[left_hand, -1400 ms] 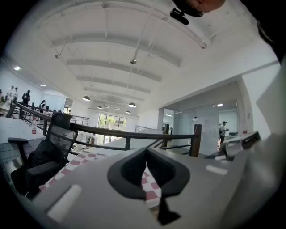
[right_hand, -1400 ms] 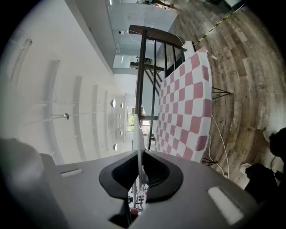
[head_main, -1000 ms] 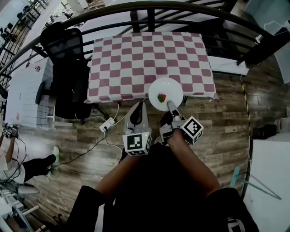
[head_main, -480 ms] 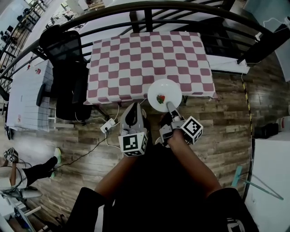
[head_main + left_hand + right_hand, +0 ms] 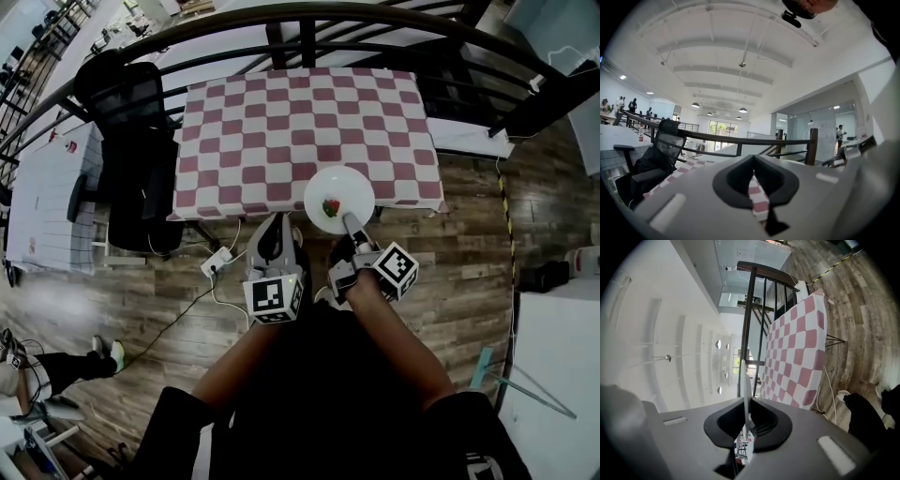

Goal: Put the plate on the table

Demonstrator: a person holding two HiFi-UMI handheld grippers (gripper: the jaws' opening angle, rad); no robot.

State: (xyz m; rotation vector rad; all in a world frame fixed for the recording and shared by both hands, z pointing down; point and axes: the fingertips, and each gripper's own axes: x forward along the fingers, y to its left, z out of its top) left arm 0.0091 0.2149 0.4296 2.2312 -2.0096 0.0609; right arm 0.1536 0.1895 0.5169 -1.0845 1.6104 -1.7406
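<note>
A white plate (image 5: 342, 187) with a small red and green piece of food (image 5: 332, 204) on it hangs over the near edge of the table with the pink and white checked cloth (image 5: 281, 122). My right gripper (image 5: 349, 222) is shut on the plate's near rim. In the right gripper view the plate (image 5: 746, 390) shows edge-on as a thin white line pinched between the jaws, with the table (image 5: 801, 348) beyond. My left gripper (image 5: 275, 227) hangs to the plate's left, short of the table edge. It is shut, holds nothing, and points at the cloth (image 5: 757, 199).
A black office chair (image 5: 131, 141) stands against the table's left side, with a white desk (image 5: 47, 187) further left. A dark curved railing (image 5: 375, 19) runs behind the table. A power strip (image 5: 216, 262) and cable lie on the wooden floor. Someone's legs (image 5: 56, 366) show at lower left.
Both grippers and the plate have edged slightly toward the table, so the plate overlaps its near edge a little more. The grip on the plate is unchanged.
</note>
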